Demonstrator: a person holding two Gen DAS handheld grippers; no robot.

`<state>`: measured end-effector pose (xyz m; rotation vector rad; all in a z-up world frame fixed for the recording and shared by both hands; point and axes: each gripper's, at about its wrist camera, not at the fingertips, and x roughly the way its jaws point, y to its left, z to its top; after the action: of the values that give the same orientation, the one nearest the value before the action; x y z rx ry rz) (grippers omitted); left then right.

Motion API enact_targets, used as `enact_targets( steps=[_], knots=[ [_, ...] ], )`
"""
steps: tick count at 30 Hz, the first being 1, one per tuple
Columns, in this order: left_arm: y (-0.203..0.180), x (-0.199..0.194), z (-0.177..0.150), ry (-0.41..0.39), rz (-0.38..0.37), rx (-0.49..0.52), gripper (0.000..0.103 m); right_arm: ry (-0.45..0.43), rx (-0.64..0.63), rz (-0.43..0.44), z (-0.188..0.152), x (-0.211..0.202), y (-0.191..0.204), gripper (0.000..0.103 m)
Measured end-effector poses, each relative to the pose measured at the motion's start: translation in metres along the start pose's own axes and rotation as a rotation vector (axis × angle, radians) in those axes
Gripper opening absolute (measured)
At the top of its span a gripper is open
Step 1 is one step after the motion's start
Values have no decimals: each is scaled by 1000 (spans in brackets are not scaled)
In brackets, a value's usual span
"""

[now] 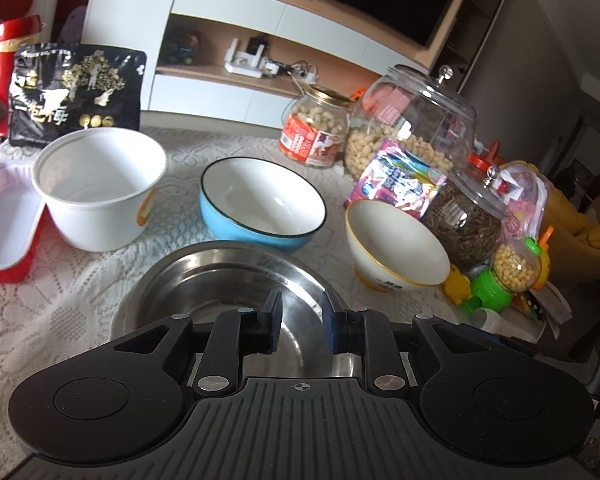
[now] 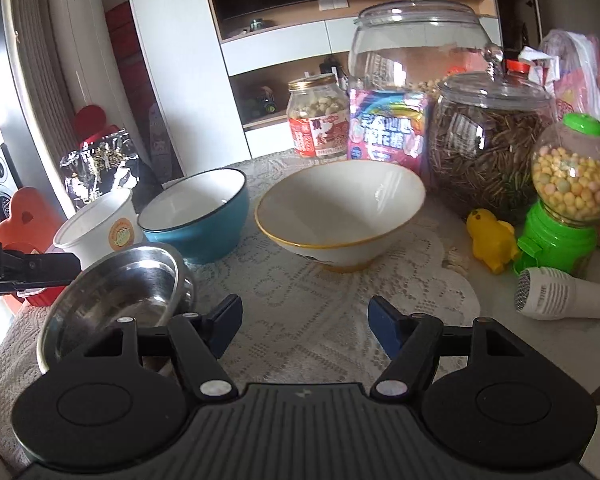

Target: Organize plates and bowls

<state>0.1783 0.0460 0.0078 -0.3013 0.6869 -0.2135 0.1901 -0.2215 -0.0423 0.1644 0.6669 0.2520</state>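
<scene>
Where left view lacks it, white microphone [image 2: 568, 294] beside green dispenser [image 2: 560, 236].

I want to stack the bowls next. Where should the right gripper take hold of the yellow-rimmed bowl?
Probably pinch the near rim of the yellow-rimmed bowl from above: it sits upright with thin flared walls, too wide to span. The right gripper is open, facing that side.
</scene>
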Motion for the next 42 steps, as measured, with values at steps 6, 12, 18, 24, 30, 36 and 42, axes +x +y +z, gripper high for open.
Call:
enact_targets(
  steps=[6, 12, 18, 24, 30, 36, 42],
  knots=[
    [24, -12, 2, -66, 170, -22, 24, 85, 101, 126, 8, 14, 8, 70],
    [73, -14, -2, -18, 228, -136, 24, 162, -6, 178, 22, 51, 67, 70],
    [91, 8, -15, 41, 253, -145, 36, 236, -106, 133, 13, 77, 93, 55],
    [103, 28, -23, 97, 179, -189, 34, 311, -125, 199, 4, 91, 108, 59],
    [127, 28, -20, 82, 175, -272, 33, 275, -152, 197, 5, 93, 131, 59],
    [166, 15, -8, 53, 258, -338, 33, 313, -148, 295, 10, 116, 167, 59],
    [162, -9, 8, -61, 387, -282, 34, 280, -218, 352, 9, 110, 173, 59]
  ],
)
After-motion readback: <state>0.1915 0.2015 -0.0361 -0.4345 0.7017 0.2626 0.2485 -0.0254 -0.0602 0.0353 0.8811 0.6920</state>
